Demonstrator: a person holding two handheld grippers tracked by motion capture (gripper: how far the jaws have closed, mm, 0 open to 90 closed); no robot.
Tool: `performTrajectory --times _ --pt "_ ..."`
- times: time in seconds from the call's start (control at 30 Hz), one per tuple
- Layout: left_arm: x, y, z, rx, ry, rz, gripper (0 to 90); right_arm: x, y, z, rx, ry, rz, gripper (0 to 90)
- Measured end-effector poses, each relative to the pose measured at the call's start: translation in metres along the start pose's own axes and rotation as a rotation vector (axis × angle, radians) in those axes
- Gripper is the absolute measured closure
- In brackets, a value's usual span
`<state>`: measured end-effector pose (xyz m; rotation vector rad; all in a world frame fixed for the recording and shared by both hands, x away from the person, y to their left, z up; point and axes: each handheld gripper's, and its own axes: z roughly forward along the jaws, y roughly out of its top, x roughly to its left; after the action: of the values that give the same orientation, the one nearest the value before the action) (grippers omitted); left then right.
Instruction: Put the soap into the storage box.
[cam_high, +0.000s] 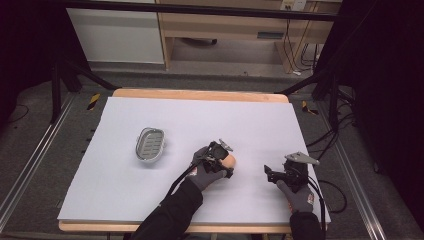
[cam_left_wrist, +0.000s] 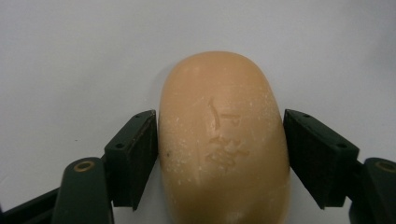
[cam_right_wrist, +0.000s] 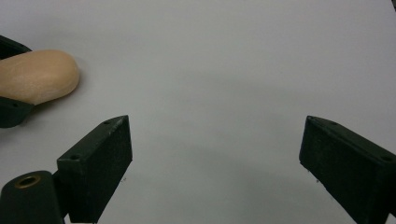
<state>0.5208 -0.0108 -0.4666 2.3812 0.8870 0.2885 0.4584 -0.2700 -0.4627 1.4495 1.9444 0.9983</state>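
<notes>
1. Where the white sheet (cam_high: 150, 200) covered the wooden table (cam_high: 200, 94), I noted a metal soap dish (cam_high: 150, 145) lying toward the left, well apart from both grippers.
2. Right of the dish, near the table's middle, I saw the left gripper (cam_high: 227, 167) set over a tan bar of soap (cam_high: 230, 161) that lay on the sheet.
3. From the left gripper view I recorded the bar of soap (cam_left_wrist: 224, 140) between the two black pads; both pads (cam_left_wrist: 140, 158) stood against its sides, so I read the jaws as clamped on it. A stamped mark showed on its top face.
4. Farther right, I logged the right gripper (cam_high: 270, 173) low over bare sheet, apart from the soap.
5. Its own view showed me the pads (cam_right_wrist: 100, 163) spread wide with nothing between them, the soap (cam_right_wrist: 37, 74) at upper left.
</notes>
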Motion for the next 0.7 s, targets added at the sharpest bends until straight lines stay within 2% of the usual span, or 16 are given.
performTrajectory --times 0.7 --pt "-0.0005 0.0018 0.002 0.019 0.001 0.01 29.4 0.0001 0.0003 -0.0005 -0.002 0.003 0.007 9.5"
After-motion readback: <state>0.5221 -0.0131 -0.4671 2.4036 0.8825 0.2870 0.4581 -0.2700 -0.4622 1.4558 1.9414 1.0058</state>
